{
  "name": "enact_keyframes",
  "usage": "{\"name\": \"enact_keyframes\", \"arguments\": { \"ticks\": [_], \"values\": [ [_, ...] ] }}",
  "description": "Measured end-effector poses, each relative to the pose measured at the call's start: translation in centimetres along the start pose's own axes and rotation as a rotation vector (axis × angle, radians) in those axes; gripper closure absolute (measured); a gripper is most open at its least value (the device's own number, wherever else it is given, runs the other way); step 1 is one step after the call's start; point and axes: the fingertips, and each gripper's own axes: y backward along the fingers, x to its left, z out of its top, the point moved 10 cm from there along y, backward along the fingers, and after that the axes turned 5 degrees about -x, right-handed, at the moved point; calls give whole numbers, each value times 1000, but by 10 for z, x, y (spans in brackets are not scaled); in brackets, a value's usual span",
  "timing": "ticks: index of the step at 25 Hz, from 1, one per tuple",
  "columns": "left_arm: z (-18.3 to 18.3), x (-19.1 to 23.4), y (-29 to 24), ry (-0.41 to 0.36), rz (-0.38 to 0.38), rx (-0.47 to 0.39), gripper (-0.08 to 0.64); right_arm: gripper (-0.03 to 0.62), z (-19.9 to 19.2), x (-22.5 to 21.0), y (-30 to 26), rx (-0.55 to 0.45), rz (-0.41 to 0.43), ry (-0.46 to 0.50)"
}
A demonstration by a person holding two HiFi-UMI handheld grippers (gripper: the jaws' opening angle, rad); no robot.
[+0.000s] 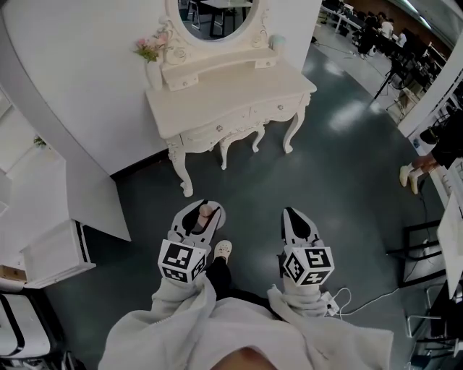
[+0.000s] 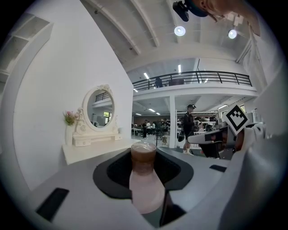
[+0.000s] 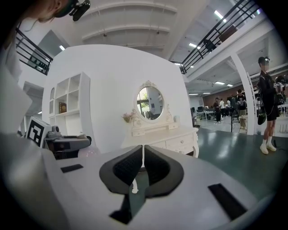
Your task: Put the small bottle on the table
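A small pink bottle (image 2: 145, 179) with a brown cap lies along the jaws of my left gripper (image 1: 202, 212), which is shut on it; in the head view the small bottle (image 1: 205, 212) shows between the black pads. My right gripper (image 1: 293, 214) is shut with nothing in it, its tips meeting in the right gripper view (image 3: 143, 149). The white dressing table (image 1: 239, 97) stands ahead against the wall, with an oval mirror (image 1: 217, 16) and a vase of pink flowers (image 1: 150, 54). Both grippers hang over the dark floor, well short of the table.
A white shelf unit (image 1: 40, 217) stands at the left. At the right are a dark frame (image 1: 419, 253), a cable (image 1: 362, 296) on the floor and a person's feet (image 1: 409, 175). Other people stand far off in the hall (image 2: 188, 126).
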Motion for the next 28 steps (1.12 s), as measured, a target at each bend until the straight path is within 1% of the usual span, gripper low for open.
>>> {"name": "enact_keyframes", "arguments": {
  "ticks": [6,11,20,28],
  "values": [
    [12,33,-40,1,-17,0,411,555,18,-9,-45,-4,-13,7],
    [17,62,-61,2,-27,12,411,555,22,-8,-76,8,-18,-20],
    [12,101,-95,14,-49,17,411,555,26,-10,-124,10,-41,-11],
    [14,130,-121,1,-86,1,411,555,30,-9,-159,-18,-74,-6]
  ]
}}
